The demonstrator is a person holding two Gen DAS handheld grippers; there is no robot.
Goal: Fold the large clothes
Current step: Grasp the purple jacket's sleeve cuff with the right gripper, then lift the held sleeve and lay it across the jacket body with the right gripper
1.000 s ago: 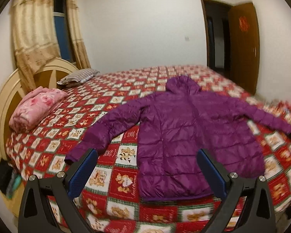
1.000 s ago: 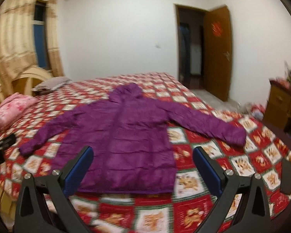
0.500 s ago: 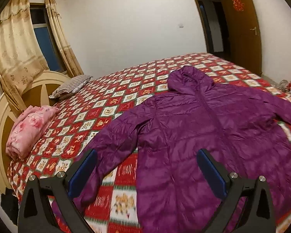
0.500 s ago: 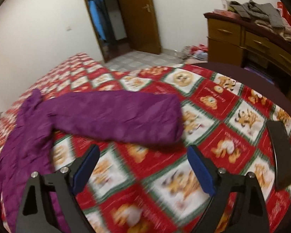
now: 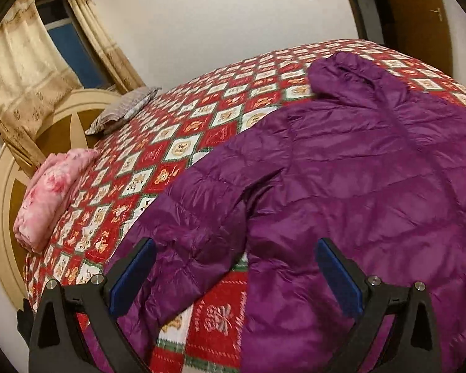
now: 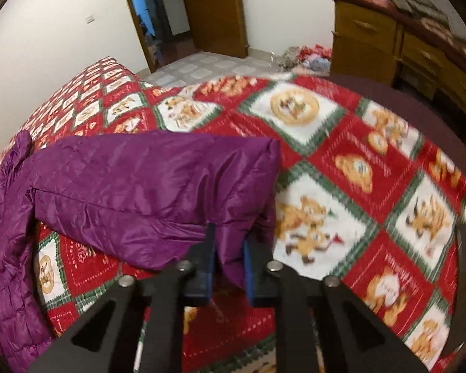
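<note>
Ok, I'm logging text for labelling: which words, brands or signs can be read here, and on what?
Cursive writing on the red squares of the bedspread: too blurred to read in either view.
Jacket: no label or brand shows.
Nothing else legible.

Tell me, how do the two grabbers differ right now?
The right gripper has just closed and pinches the jacket's sleeve cuff; the left gripper is wide open and holds nothing. The right sits at the sleeve's end; the left hovers over the other sleeve, near the jacket's body. Both have black frames, blue-padded fingers and point down at the bed.
</note>
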